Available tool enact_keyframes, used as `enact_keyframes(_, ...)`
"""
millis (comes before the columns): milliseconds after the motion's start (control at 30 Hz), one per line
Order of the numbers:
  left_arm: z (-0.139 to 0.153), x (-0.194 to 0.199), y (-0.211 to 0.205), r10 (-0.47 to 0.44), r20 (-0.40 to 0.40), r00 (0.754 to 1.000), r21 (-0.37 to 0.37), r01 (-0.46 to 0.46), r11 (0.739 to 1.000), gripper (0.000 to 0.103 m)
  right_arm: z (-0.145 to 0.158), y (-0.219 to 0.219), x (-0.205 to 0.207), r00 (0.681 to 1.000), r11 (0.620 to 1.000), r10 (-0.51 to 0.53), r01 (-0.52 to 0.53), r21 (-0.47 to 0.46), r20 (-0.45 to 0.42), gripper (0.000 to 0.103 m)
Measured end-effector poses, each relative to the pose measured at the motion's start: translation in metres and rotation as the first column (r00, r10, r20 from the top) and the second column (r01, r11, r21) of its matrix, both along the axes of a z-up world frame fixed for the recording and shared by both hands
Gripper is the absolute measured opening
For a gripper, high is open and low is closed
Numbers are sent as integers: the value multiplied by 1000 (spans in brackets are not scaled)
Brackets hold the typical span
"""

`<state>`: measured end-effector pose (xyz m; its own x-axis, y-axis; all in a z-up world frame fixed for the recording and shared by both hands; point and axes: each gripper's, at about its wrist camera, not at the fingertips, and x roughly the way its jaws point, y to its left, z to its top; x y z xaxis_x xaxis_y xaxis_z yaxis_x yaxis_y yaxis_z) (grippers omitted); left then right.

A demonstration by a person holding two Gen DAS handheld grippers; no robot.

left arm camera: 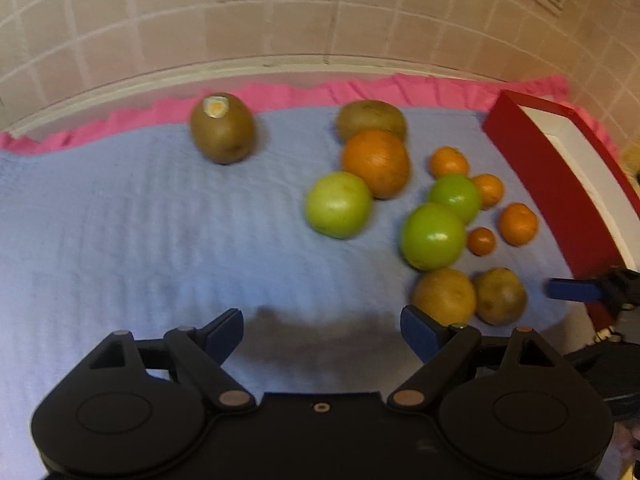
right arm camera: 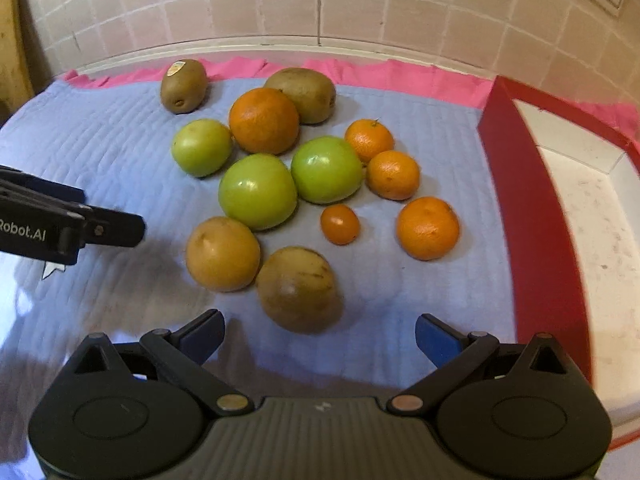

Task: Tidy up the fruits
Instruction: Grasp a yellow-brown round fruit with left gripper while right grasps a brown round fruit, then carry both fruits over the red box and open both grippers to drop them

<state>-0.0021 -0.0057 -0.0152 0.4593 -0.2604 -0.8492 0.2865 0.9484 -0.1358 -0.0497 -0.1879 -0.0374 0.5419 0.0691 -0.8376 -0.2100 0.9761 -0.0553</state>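
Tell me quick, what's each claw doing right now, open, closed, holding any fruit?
Left claw: open, holding nothing, above the blue cloth.
Right claw: open, holding nothing, just short of a brown fruit.

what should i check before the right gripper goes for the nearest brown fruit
1. Right gripper open and empty: ok, jaws spread wide.
2. Nearest brown fruit lies ahead between the fingers: ok.
3. Room around it: not ok, the other brown fruit sits against its left side.
4. Left gripper out of the way: ok, open and off to the left of the pile.
5. Red box ready to receive: ok for the part seen, its white inside holds no fruit.
6. Fruit steady on the blue cloth: cannot tell.
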Motion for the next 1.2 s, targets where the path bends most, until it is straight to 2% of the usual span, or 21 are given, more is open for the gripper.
enact_keyframes(100,-5,-2,-10,-63,0,998,-14,63,998,102,-12,-1,0,1000,1000,15,-15,4,18,103)
enact_keyframes(133,-7,-2,-13,-85,0,996,-22,85,996,102,-15,-1,-1,1000,999,28,-28,38,6,103)
enact_keyframes(200,-8,-2,-18,-123,-1,992,-41,123,992,100,-18,-3,-5,998,998,34,-37,53,54,103)
enact_keyframes(267,-8,-2,-22,-155,-3,988,-60,154,986,88,-21,-8,-7,996,997,36,-42,71,84,103)
enact_keyframes(367,-10,2,-28,-188,-9,982,-62,187,980,88,-28,-16,-21,982,993,63,-81,90,180,103)
enact_keyframes(433,-10,6,-32,-213,-13,977,-65,212,975,87,-28,-16,-22,980,992,71,-90,91,186,102)
enact_keyframes(467,-10,8,-34,-227,-12,974,-67,226,972,86,-25,-17,-20,980,992,72,-90,90,184,98)
enact_keyframes(533,-9,10,-40,-255,-7,967,-61,254,965,86,-18,-17,-18,973,993,70,-89,77,221,62)
enact_keyframes(600,-9,13,-46,-282,-13,959,-61,281,958,85,-13,-14,-15,970,992,100,-115,55,223,46)
enact_keyframes(667,-7,16,-52,-307,-12,952,-74,305,949,79,-13,-7,-11,964,989,147,-148,-9,220,44)
enact_keyframes(733,-8,18,-58,-322,-14,947,-76,320,944,77,-12,-5,-10,960,985,171,-169,-27,221,41)
enact_keyframes(800,-13,20,-65,-338,-27,941,-82,335,939,69,-10,-8,-11,961,985,168,-171,-6,218,41)
enact_keyframes(867,-20,23,-71,-342,-48,938,-74,338,938,51,-8,-13,-11,965,986,157,-166,29,211,40)
enact_keyframes(1033,-15,21,-71,-318,-29,948,-81,315,946,48,3,-27,-17,968,984,122,-147,99,220,40)
enact_keyframes(1133,6,19,-66,-297,4,955,-112,295,949,48,22,-36,-19,965,981,86,-126,150,249,40)
enact_keyframes(1200,25,22,-70,-298,58,953,-101,303,948,48,37,-44,-18,958,982,59,-106,156,281,40)
